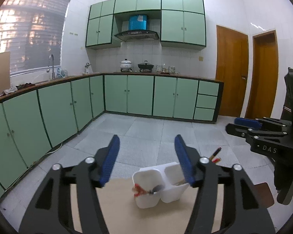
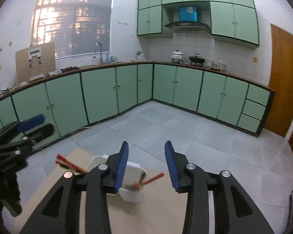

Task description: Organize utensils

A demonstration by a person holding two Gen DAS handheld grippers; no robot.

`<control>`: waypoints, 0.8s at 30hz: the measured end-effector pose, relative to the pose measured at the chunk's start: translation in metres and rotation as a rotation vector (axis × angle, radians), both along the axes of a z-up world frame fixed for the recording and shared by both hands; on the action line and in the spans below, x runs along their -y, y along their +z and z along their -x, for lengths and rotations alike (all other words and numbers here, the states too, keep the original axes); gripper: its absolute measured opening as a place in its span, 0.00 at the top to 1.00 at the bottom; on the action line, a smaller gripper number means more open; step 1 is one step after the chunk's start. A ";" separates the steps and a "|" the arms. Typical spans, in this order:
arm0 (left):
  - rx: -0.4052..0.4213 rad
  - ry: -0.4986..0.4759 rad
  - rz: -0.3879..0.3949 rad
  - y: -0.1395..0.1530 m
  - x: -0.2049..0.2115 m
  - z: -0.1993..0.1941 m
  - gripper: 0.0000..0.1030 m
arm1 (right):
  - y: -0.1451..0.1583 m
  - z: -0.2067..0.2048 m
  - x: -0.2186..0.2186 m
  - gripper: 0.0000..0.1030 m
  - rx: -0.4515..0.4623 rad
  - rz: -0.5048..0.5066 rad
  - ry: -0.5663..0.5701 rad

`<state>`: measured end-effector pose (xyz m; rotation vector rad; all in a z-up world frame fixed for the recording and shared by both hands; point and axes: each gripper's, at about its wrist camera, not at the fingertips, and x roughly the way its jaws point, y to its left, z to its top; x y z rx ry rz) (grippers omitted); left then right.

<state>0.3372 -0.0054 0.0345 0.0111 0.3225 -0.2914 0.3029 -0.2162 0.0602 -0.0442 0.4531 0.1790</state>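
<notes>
Two grippers are hanging over the table, both with jaws apart and nothing between the pads. Left gripper (image 1: 147, 159) is standing wide, and right gripper (image 2: 146, 163) is standing a little narrower; neither is touching anything.

Just beyond and below the left jaws, the holder (image 1: 156, 183), a white two-cup caddy, is sitting on the table (image 1: 119, 210). Its near cup is holding a spoon (image 1: 155, 189) and something red that is too blurred to name. Chopsticks (image 1: 214, 154) are leaning out of its far cup, poking up just beside the left gripper's right jaw. From the right wrist view, the holder (image 2: 132, 193) is lying under the left jaw, with one red stick (image 2: 153, 178) jutting into the gap between the jaws and the chopsticks (image 2: 68, 162) angling off to the left of them.

Risk, as I am judging it: the holder looks light and is sitting close to the table's far edge, so a jaw nudging it could be tipping or sliding it toward the floor (image 1: 146, 132). Leaning sticks could be catching a finger and levering out. Both grippers are crowding one small target, so they could be knocking each other. Beyond, cabinets (image 1: 138, 95) are lining the walls, well apart from the work.
</notes>
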 end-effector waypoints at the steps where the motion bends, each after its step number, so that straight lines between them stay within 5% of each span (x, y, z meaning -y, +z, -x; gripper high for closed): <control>1: 0.009 0.008 0.003 0.001 -0.003 0.010 0.35 | 0.000 0.008 0.002 0.53 0.006 0.002 -0.005; 7: 0.029 0.041 0.017 0.000 -0.009 0.056 0.15 | -0.006 0.057 0.007 0.27 0.040 0.020 -0.010; 13: 0.016 0.062 0.016 -0.010 -0.009 0.097 0.07 | -0.016 0.108 0.012 0.06 0.057 -0.045 -0.021; 24: -0.004 0.101 0.016 -0.018 -0.009 0.149 0.05 | -0.028 0.165 0.005 0.06 0.038 -0.094 -0.005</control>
